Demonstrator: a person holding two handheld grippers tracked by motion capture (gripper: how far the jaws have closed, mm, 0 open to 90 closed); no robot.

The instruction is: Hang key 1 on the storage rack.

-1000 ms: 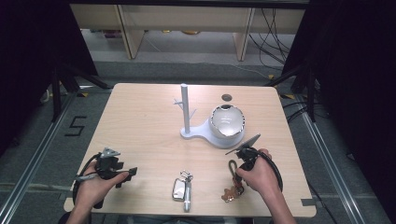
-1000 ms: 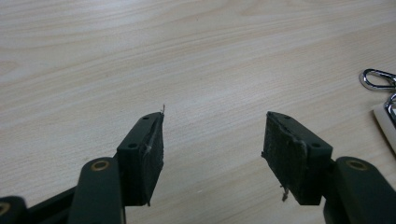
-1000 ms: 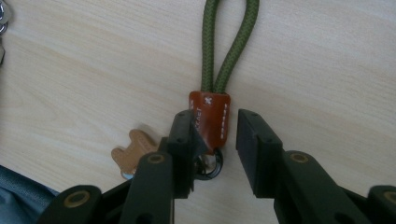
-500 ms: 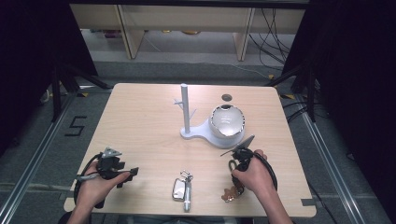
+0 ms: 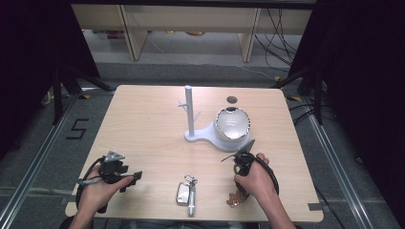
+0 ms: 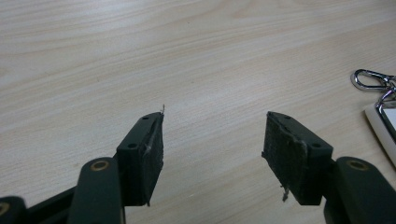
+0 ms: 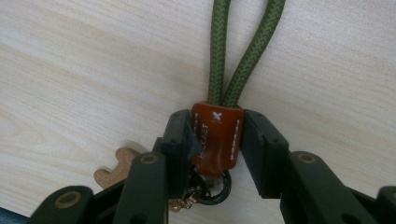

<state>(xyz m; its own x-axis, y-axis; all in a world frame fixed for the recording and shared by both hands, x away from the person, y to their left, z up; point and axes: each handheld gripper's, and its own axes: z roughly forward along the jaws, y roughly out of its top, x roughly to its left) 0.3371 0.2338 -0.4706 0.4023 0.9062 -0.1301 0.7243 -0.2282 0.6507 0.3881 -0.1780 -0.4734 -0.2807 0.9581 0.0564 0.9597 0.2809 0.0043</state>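
My right claw (image 7: 215, 140) is clamped on the orange-brown leather tab (image 7: 215, 135) of a keychain, one black pad pressing each side of it; the jaws have just been closing in on it. From the top of that tab a doubled olive-green woven cord (image 7: 236, 56) runs away from me across the pale wooden table (image 5: 143, 133). Below the tab, between my jaws, a small dark metal ring (image 7: 215, 189) hangs, and just beside the left jaw a tan, biscuit-coloured flat charm (image 7: 116, 169) lies on the wood. From the high view, my right claw (image 5: 241, 156) sits near the front right of the table, with the charm end of the keychain (image 5: 235, 199) lying just in front of my hand, close to the near edge.

My left claw (image 6: 212, 149) is released, its jaws standing wide apart over bare wood with nothing between them. Off to its right lie a silver snap clip (image 6: 371, 79) and the edge of a white key fob (image 6: 380, 128).

Beyond my right claw stands a white stand with an upright post and a round dish (image 5: 191, 114).
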